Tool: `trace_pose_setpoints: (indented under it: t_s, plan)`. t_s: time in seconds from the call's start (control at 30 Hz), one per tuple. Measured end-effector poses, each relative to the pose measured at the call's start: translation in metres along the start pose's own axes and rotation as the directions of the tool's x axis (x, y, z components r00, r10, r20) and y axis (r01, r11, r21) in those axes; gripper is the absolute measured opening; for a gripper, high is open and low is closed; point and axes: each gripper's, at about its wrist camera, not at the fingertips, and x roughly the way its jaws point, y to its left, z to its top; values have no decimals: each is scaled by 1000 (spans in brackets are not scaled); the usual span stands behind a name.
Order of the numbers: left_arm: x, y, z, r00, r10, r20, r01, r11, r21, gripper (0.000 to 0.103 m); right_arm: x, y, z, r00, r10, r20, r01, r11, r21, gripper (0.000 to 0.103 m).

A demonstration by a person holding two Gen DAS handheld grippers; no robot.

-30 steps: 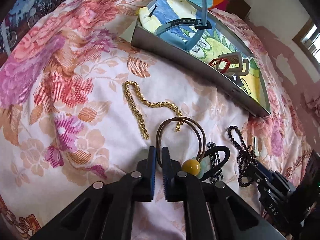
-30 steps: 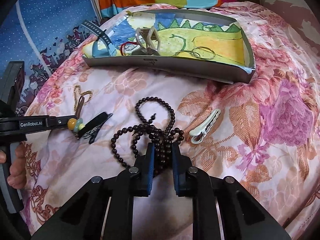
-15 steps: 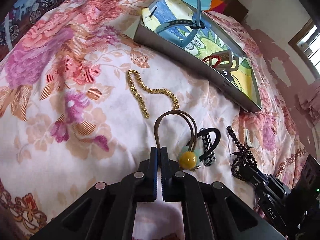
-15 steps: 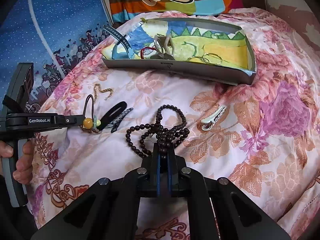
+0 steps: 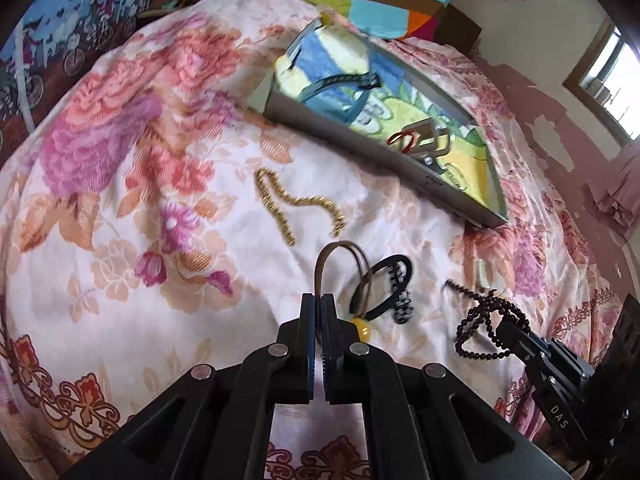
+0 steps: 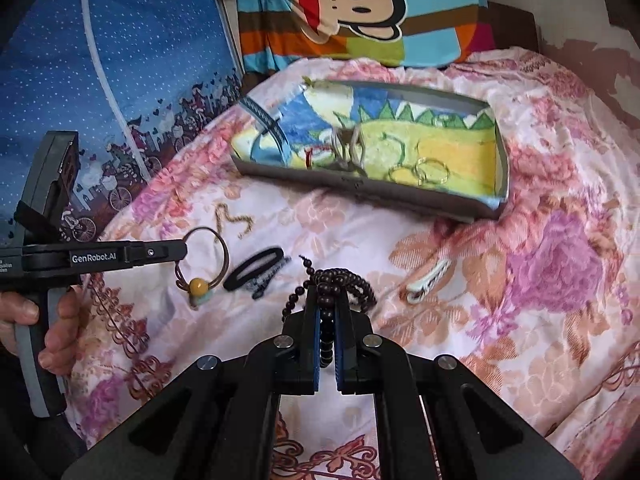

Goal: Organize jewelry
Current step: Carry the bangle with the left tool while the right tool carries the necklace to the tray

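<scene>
Dark wooden prayer beads (image 6: 340, 286) are pinched in the right claw (image 6: 327, 312), jaws closed on a strand, with the rest of the loop bunched and hanging just off the floral bed cover (image 6: 440, 272). Left claw (image 5: 319, 312) is clamped tight on the brown elastic hair tie (image 5: 340, 264), its amber bead (image 6: 199, 286) dangling below. Right claw's jaws have just been closing, beads between them. Key relation: grey tray (image 6: 400, 196) lies dead ahead of both claws, further up the bed, long axis running across the right claw's view and angling away to the right from the left claw's. Its right half looks barest, holding only gold rings (image 6: 430, 170); the left half holds a watch strap (image 6: 264, 120) and clips. Right claw seems nearer that open half, left claw nearer the crowded end. Still on the bed: gold chain (image 5: 296, 204), black hair clip (image 5: 386, 284), white clip (image 6: 428, 280). Judgement: carry both forward, beads over the near wall first.
</scene>
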Motion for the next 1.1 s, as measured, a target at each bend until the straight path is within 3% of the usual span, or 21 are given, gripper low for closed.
trace_pose_setpoints:
  t_s: [0.33,0.73,1.1]
  plan:
    - [-26,-32,21,996,-51,77,44,995,85,3,-26,0,31,995,8,98,-3,999,-55,5]
    - [-27,-80,77,980,-121,160,93,981,172,3,-13,-30,98,980,-54,193,72,993,-89,5]
    - [11,-132,130,963,-200,179,159,962,223,3,33,-85,117,982,-102,158,104,995,-7,5]
